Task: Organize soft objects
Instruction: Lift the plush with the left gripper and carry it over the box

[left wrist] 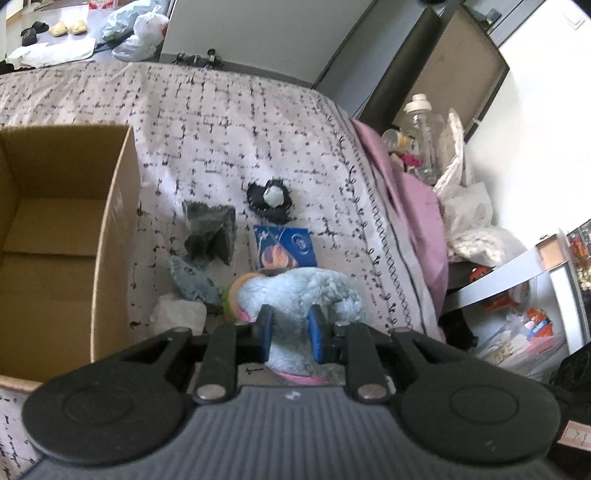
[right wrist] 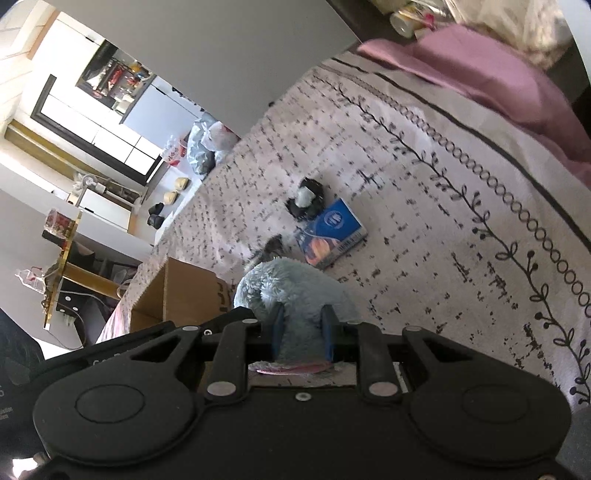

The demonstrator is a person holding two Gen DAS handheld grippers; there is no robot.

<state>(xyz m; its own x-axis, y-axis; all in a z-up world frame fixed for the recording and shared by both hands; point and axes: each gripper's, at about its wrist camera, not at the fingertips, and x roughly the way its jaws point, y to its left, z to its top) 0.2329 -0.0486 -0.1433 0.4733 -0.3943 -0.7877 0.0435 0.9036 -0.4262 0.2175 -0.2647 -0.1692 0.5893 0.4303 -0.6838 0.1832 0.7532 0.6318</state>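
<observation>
With both the left gripper (left wrist: 291,317) and right gripper (right wrist: 303,317) clamped on the blue plush toy (left wrist: 295,291), opposing pulls risked tearing or dropping it short of the cardboard box (left wrist: 110,206).

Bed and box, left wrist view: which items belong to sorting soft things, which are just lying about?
Job:
blue plush toy, gripped by left gripper and right gripper
cardboard box
grey cloth
black pouch

Lying about:
blue book
plastic bottle

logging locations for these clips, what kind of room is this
Most likely a lived-in bedroom: a bed with a patterned bedspread, a pink pillow at its edge, and slippers on the floor beyond.
</observation>
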